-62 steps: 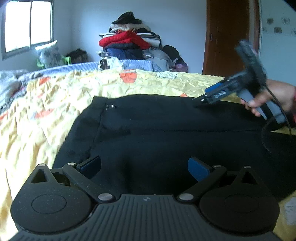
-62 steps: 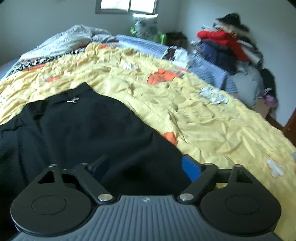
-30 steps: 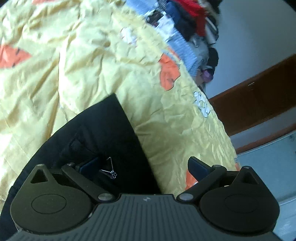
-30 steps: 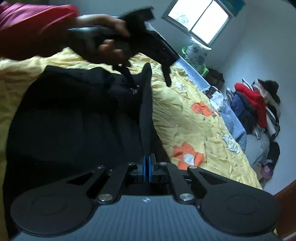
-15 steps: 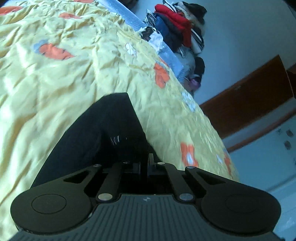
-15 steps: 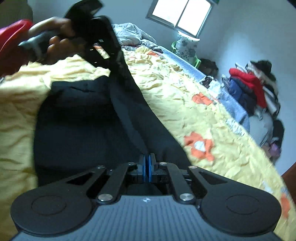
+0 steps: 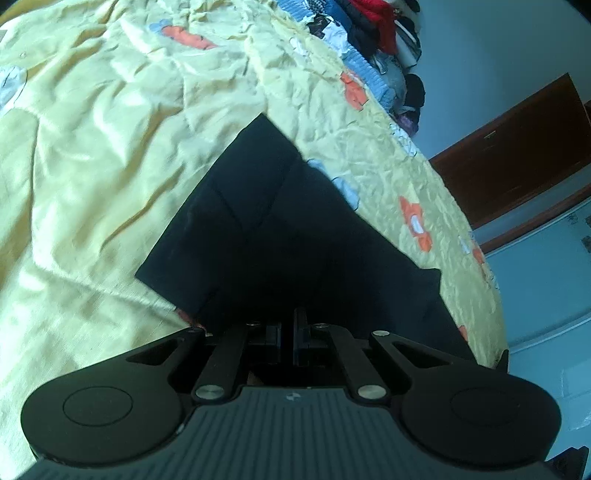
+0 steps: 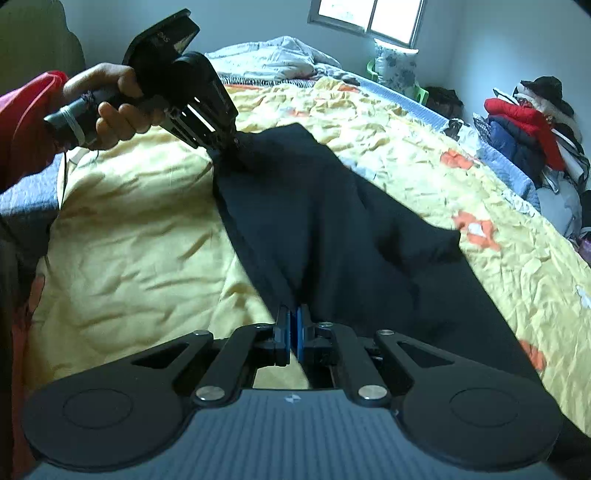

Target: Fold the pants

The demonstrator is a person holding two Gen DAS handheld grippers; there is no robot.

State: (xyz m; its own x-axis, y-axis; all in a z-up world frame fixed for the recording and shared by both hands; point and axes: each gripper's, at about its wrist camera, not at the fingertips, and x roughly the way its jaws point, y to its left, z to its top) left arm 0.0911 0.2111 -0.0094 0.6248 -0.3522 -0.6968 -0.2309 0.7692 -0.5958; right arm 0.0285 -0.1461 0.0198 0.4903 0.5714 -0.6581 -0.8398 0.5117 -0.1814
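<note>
Black pants [image 8: 332, 236] lie on a yellow bedspread [image 8: 140, 236]. My right gripper [image 8: 293, 325] is shut on the near edge of the pants, which stretch taut away from it. My left gripper [image 8: 231, 144], held in a hand at upper left of the right wrist view, is shut on the far end of that edge and lifts it. In the left wrist view the left gripper [image 7: 288, 328] is shut on black cloth, and the pants [image 7: 280, 236] spread out below it in a folded triangle over the bedspread [image 7: 92, 166].
A pile of clothes [image 8: 532, 125] stands past the far side of the bed. A window [image 8: 365, 18] and a rumpled grey blanket [image 8: 273, 59] are at the head. A brown door [image 7: 517, 158] is on the wall. The person's red sleeve [image 8: 26, 122] is at left.
Both grippers closed on the pants' edge and lifted it. The left gripper has carried its end across, and a layer is folding over the rest.
</note>
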